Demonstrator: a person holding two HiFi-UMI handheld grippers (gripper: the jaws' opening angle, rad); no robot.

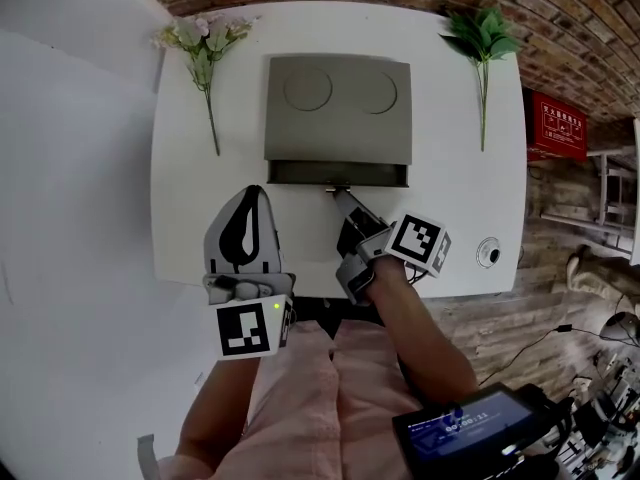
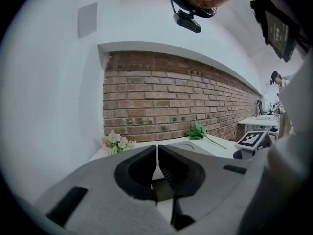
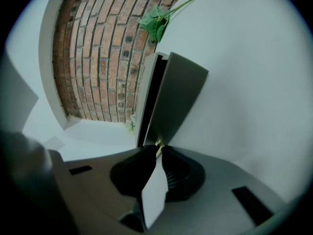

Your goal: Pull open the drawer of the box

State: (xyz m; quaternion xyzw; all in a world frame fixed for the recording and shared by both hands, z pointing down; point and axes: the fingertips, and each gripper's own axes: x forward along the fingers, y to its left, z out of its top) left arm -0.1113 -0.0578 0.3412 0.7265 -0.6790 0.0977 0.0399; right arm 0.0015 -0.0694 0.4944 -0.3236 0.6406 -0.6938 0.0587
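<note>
1. The grey box [image 1: 338, 108] stands in the middle of the white table [image 1: 450, 198]. Its drawer front [image 1: 338, 173] faces the person.
2. The right gripper [image 1: 340, 195] is at the middle of the drawer front. In the right gripper view its jaws are nearly together and pinch the small yellowish handle [image 3: 158, 145] between their tips. The reaching and the gripping are therefore done.
3. The pull itself looks hardly begun. From above, the drawer front lies almost in line with the box, and no inside of the drawer shows. In the right gripper view there is a dark gap along the edge of the front, but I cannot tell whether this is a small opening or only a shadow.
4. The left gripper [image 2: 157, 148] has its jaws together with nothing between them. It hovers over the near part of the table, to the left of the box and apart from it, and takes no part in the pull.
5. What is left, in my judgement, is nearly the whole pull: to draw the handle straight toward the person until the drawer stands open, and then to release it.
</note>
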